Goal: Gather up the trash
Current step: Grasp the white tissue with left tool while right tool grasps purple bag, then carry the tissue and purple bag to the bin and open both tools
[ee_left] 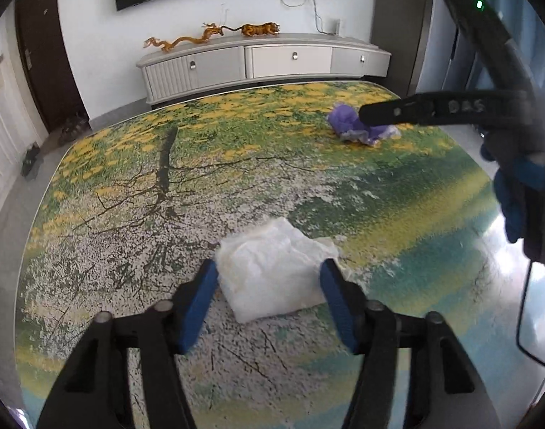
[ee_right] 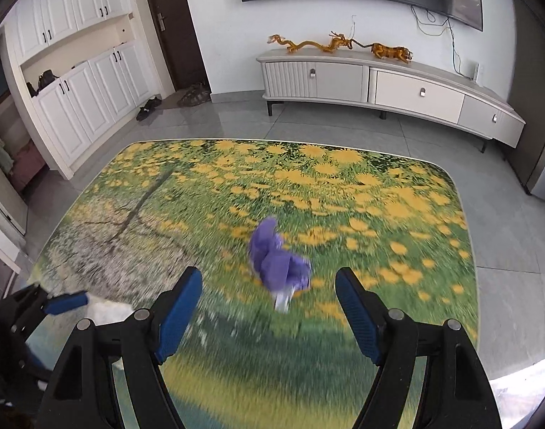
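Standing over the table (ee_left: 93,214), with its printed meadow of yellow flowers, I count two pieces of trash and two grippers, one for each. The white wad (ee_left: 276,271) is the larger: a crumpled tissue or thin plastic lying flat at the near middle, its long side running roughly left to right. The left gripper (ee_left: 269,275) is angled down onto it, and its blue fingers (ee_left: 201,296) stand one on either side of the wad, at its left and right edges. They are parted and look just short of pressing, so I judge nothing is gripped yet; a squeeze along the wad's long side should take it.

The purple scrap (ee_right: 278,261) is smaller, bunched and standing up a little, far right of the white wad and well apart from it. The right gripper (ee_right: 269,296) points down toward it with its fingers wide apart and empty. In the right wrist view the scrap lies just beyond the fingertips, roughly centred in the gap, its long axis running near to far. The picture is smeared, so whether anything touches I cannot tell. The right hand is plainly the nearer to the scrap, the left to the wad.
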Action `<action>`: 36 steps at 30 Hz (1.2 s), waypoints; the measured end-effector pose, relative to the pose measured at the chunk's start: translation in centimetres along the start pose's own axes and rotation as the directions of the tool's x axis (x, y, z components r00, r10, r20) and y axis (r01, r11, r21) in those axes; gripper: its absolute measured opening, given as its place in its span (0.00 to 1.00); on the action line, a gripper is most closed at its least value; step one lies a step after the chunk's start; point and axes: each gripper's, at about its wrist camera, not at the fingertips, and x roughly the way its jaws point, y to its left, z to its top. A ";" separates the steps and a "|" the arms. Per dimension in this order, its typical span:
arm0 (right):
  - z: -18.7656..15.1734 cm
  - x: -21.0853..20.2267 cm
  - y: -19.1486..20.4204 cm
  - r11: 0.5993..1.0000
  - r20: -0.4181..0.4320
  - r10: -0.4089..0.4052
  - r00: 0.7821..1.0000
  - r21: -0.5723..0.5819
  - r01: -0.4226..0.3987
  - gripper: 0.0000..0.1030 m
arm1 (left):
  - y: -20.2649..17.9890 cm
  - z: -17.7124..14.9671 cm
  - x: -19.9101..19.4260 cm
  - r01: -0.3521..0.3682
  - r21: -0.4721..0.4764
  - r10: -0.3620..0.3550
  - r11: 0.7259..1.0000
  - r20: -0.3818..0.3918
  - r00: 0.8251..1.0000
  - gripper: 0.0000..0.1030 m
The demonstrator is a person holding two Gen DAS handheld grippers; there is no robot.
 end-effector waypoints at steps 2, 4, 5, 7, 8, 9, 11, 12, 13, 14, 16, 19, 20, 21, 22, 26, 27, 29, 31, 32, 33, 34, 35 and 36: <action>0.3 0.8 -0.3 1.000 -0.007 0.003 1.000 0.004 -0.003 0.73 | 0.4 0.1 0.2 0.011 -0.020 -0.011 1.000 -0.001 1.000 0.47; 0.6 1.5 -0.5 1.000 -0.016 0.010 1.000 0.009 -0.010 0.72 | 0.5 0.1 0.2 0.019 -0.033 -0.019 0.999 0.001 1.000 0.45; 0.6 1.9 -0.6 1.000 -0.019 0.018 1.000 0.011 -0.018 0.69 | 0.6 0.0 0.2 0.019 -0.039 -0.019 0.999 0.005 1.000 0.42; 0.6 2.5 -0.6 0.999 -0.025 0.040 0.999 0.013 -0.040 0.62 | 0.8 -0.1 0.0 0.017 -0.051 -0.016 0.999 0.013 1.000 0.39; 0.5 2.7 -0.6 0.999 -0.030 0.045 0.999 0.014 -0.045 0.59 | 0.8 -0.2 0.0 0.018 -0.055 -0.017 0.998 0.015 1.000 0.38; 0.4 3.0 -0.5 0.999 -0.037 0.046 0.998 0.014 -0.045 0.54 | 0.9 -0.2 0.0 0.018 -0.058 -0.017 0.998 0.015 1.000 0.37; 0.3 3.4 -0.4 0.999 -0.050 0.050 0.998 0.011 -0.049 0.44 | 0.9 -0.2 -0.1 0.016 -0.064 -0.015 0.998 0.017 1.000 0.35; 0.1 3.5 -0.2 0.999 -0.054 0.049 0.997 0.008 -0.048 0.39 | 1.0 -0.2 -0.1 0.014 -0.068 -0.013 0.998 0.017 1.000 0.33; -0.1 3.5 -0.1 0.999 -0.057 0.045 0.997 0.002 -0.045 0.35 | 1.1 -0.2 -0.1 0.013 -0.071 -0.012 0.997 0.018 1.000 0.33; -0.3 3.6 0.1 0.999 -0.061 0.046 0.997 -0.002 -0.046 0.33 | 1.1 -0.2 -0.1 0.012 -0.074 -0.010 0.997 0.018 1.000 0.31; -0.7 3.4 0.3 0.999 -0.064 0.046 0.997 -0.007 -0.046 0.31 | 1.2 -0.3 -0.2 0.010 -0.086 -0.008 0.996 0.020 1.000 0.28; -1.5 2.7 0.6 0.999 -0.056 0.052 0.997 -0.006 -0.052 0.31 | 1.4 -0.4 -0.3 0.011 -0.098 -0.009 0.995 0.021 1.000 0.24; -1.7 2.3 0.7 0.998 -0.051 0.055 0.997 -0.001 -0.055 0.31 | 1.4 -0.3 -0.3 0.010 -0.097 -0.008 0.995 0.021 1.000 0.23; -2.0 1.9 0.8 0.998 -0.046 0.061 0.997 0.006 -0.061 0.31 | 1.3 -0.3 -0.3 0.007 -0.095 -0.005 0.995 0.022 1.000 0.21; -2.4 1.4 0.9 0.998 -0.041 0.069 0.997 0.014 -0.068 0.31 | 1.2 -0.3 -0.3 -0.001 -0.093 0.003 0.996 0.023 1.000 0.20; -3.9 -1.1 1.5 0.997 -0.021 0.078 0.997 0.019 -0.078 0.31 | 0.8 -0.5 -0.8 -0.038 -0.085 0.041 0.996 0.034 0.999 0.15; -4.4 -2.0 1.7 0.997 -0.014 0.080 0.997 0.020 -0.080 0.31 | 0.7 -0.7 -1.0 -0.039 -0.089 0.042 0.995 0.034 0.999 0.15; -5.1 -3.4 2.0 0.997 -0.002 0.076 0.997 0.018 -0.075 0.31 | 0.4 -1.1 -1.5 -0.032 -0.102 0.035 0.994 0.033 0.999 0.15; -5.8 -4.9 2.3 0.998 0.009 0.063 0.998 0.010 -0.063 0.31 | 0.1 -1.3 -2.1 -0.028 -0.103 0.033 0.994 0.041 0.999 0.15; -6.1 -5.7 2.4 0.998 0.016 0.057 0.998 0.006 -0.057 0.31 | -0.1 -1.4 -2.5 -0.031 -0.098 0.035 0.995 0.049 0.998 0.15; -6.5 -6.5 2.5 0.999 0.023 0.052 0.998 0.004 -0.052 0.31 | -0.5 -1.4 -3.2 -0.036 -0.088 0.041 0.996 0.063 0.997 0.15; -6.7 -7.1 2.6 0.999 0.029 0.050 0.998 0.005 -0.050 0.31 | -0.7 -1.3 -3.6 -0.038 -0.082 0.044 0.996 0.072 0.996 0.15; -7.0 -7.8 2.6 0.999 0.038 0.046 0.998 0.007 -0.047 0.31 | -1.1 -1.3 -4.4 -0.042 -0.072 0.048 0.997 0.088 0.995 0.15; -7.3 -8.5 2.6 0.999 0.047 0.042 0.998 0.009 -0.042 0.31 | -1.5 -1.3 -5.0 -0.045 -0.063 0.051 0.997 0.102 0.993 0.15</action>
